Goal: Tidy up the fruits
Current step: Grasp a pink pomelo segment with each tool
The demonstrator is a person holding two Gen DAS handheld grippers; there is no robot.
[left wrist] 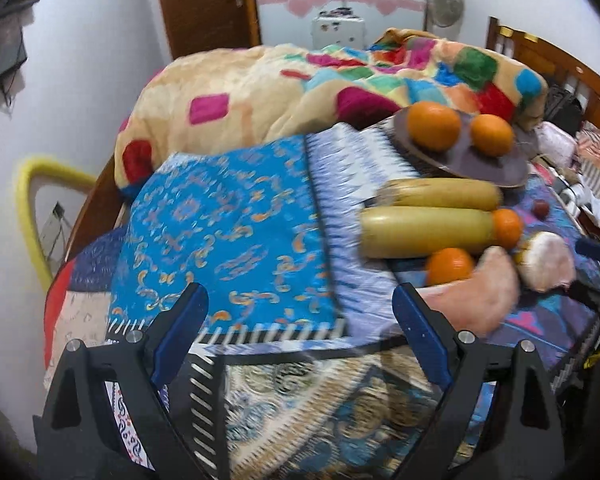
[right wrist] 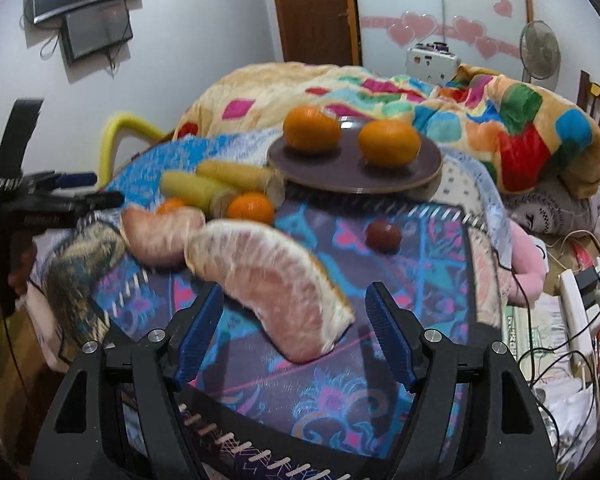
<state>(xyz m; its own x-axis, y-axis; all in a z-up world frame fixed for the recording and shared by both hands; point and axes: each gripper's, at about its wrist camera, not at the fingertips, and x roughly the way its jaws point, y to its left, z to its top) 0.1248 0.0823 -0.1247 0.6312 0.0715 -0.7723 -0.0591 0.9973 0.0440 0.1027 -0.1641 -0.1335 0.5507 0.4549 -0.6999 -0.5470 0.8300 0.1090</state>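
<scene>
A brown plate (right wrist: 352, 178) on the bed holds two oranges (right wrist: 312, 127) (right wrist: 389, 143); the plate also shows in the left wrist view (left wrist: 472, 160). In front of it lie two yellow corn cobs (right wrist: 204, 186), two small oranges (right wrist: 250, 208), two peeled pomelo segments (right wrist: 276, 276) (right wrist: 160, 236) and a small dark red fruit (right wrist: 383, 235). My right gripper (right wrist: 296, 320) is open, its fingers on either side of the near pomelo segment's end. My left gripper (left wrist: 300, 320) is open and empty over the blue cloth, left of the fruit; it also shows in the right wrist view (right wrist: 72, 192).
A bunched colourful blanket (left wrist: 300, 80) lies behind the plate. Patterned cloths (left wrist: 228, 232) cover the bed. Cables and a power strip (right wrist: 576, 312) lie at the right. A wooden headboard (left wrist: 560, 60) stands at the far right. A yellow-framed object (left wrist: 32, 200) leans by the wall.
</scene>
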